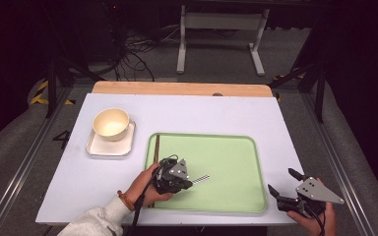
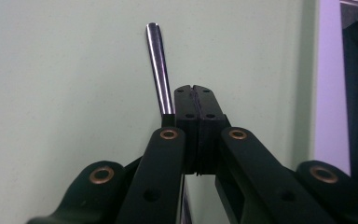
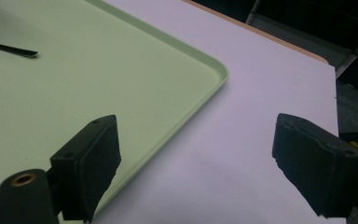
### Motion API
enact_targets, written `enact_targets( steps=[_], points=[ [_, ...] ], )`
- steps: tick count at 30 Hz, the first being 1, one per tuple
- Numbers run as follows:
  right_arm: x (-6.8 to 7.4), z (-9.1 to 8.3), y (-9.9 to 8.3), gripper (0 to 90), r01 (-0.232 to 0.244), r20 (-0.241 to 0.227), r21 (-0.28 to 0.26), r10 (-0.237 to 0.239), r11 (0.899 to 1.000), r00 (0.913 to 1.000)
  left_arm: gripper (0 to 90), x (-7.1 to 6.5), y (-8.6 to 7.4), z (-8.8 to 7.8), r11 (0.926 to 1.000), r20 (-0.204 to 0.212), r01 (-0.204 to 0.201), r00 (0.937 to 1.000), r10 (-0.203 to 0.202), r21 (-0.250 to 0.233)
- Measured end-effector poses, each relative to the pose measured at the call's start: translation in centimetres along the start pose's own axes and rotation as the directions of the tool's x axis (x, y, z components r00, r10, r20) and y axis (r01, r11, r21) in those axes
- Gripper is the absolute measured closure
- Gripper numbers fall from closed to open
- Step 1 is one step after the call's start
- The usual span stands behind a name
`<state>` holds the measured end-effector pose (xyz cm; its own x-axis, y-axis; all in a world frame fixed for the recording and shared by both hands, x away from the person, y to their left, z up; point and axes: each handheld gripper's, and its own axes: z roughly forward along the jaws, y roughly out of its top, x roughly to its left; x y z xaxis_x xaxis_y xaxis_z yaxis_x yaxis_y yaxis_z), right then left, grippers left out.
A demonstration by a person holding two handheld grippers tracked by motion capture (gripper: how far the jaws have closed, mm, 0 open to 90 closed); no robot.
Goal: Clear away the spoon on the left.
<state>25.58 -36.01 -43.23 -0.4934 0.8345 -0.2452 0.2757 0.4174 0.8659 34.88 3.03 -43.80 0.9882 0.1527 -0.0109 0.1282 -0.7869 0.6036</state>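
The left claw [image 2: 196,100] is pinched fully together with a thin metal utensil handle [image 2: 159,70] poking out beside it over the green tray [image 1: 236,162], so we reckon it could twist loose and drop.

Left hand-held gripper [image 1: 189,183] jaws pressed together (forearm angled in from below); right hand-held gripper [image 1: 281,182] jaws spread wide.
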Motion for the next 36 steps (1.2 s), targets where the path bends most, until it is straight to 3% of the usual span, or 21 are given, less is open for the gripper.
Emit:
enact_targets(
  steps=[4, 7, 14, 18, 26, 36],
  points=[
    [0.0, 0.0, -0.1, 15.5, 0.000, 0.001, 0.004, 0.000, 1.000, 1.0000, 90.0, 0.2, 0.1, 0.8, 0.9999, 0.004, -0.003, 1.0000, 0.003, 0.016],
    [-0.1, 0.0, -0.1, 15.5, 0.000, 0.001, 0.003, 0.000, 1.000, 1.0000, 90.0, 0.5, 0.2, 0.8, 0.9996, -0.018, -0.008, 0.9998, 0.009, 0.025],
    [0.0, -0.1, -0.1, 15.4, 0.001, -0.001, 0.003, -0.001, 1.000, 1.0000, 90.0, 1.7, -0.6, 0.2, 0.9990, -0.047, 0.038, 0.9982, -0.037, 0.022],
    [0.0, -0.1, -0.1, 15.4, 0.003, -0.003, 0.005, -0.003, 1.000, 1.0000, 90.0, 2.3, -1.6, -0.7, 0.9974, -0.080, 0.064, 0.9950, -0.061, 0.035],
    [0.1, -0.1, -0.1, 15.3, 0.003, -0.003, 0.006, -0.003, 1.000, 1.0000, 90.0, 3.0, -4.0, -2.4, 0.9923, -0.095, 0.119, 0.9887, -0.116, 0.034],
    [0.1, 0.0, -0.1, 15.3, 0.003, -0.004, 0.006, -0.003, 1.000, 1.0000, 90.0, 2.5, -5.7, -3.6, 0.9882, -0.097, 0.150, 0.9843, -0.147, 0.028]
  ],
)
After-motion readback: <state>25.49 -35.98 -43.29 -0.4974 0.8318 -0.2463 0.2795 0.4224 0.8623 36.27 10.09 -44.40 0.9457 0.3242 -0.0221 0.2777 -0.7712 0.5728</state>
